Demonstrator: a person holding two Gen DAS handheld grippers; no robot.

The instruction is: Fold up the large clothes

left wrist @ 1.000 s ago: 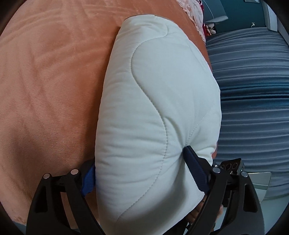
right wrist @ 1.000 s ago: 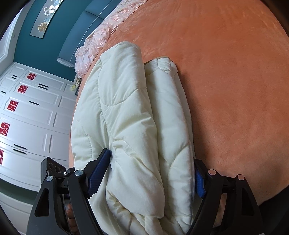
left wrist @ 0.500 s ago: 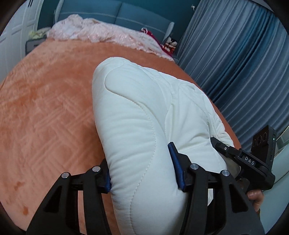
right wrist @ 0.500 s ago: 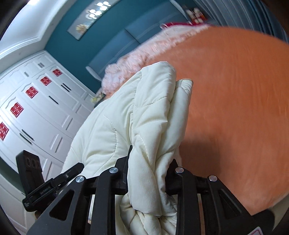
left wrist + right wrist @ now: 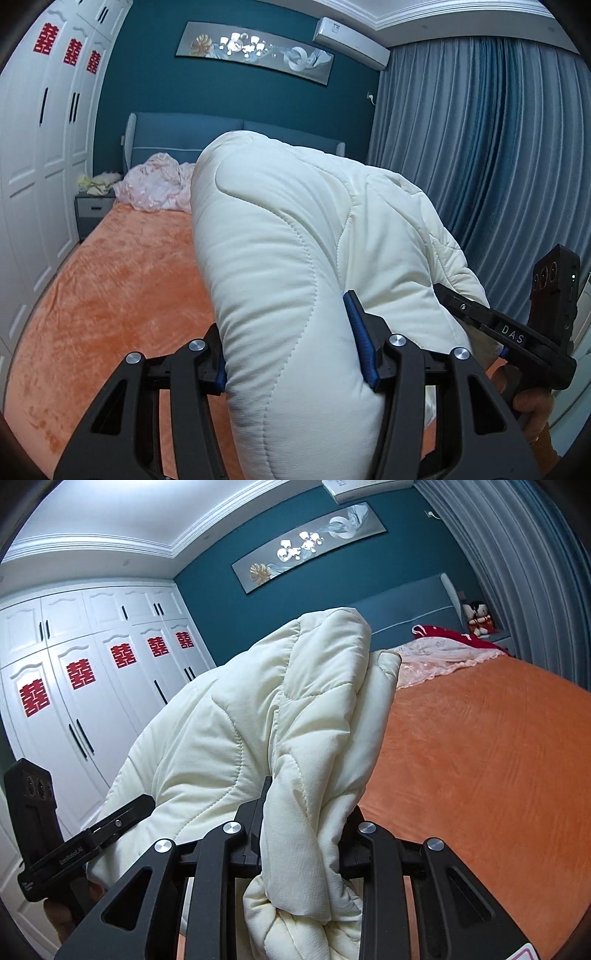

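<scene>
A folded cream quilted garment [image 5: 295,266] is held up above the orange bedspread [image 5: 110,280], gripped at both of its near ends. The left gripper [image 5: 291,347] is closed around one thick padded end, its blue-padded fingers [image 5: 360,343] pressed into the fabric on either side. The right gripper [image 5: 306,819] is pinched tightly on a narrower bunched end, with a crumpled wad hanging below its fingers. The bundle's long axis is seen to run away from each camera, rising and pointing toward the blue headboard [image 5: 177,136] at the far edge of the bed. A pink lace cloth [image 5: 155,184] is heaped at that far edge. White wardrobe doors [image 5: 85,686] with red emblems are seen along the bed's left side, blue curtains [image 5: 487,147] along its right.
</scene>
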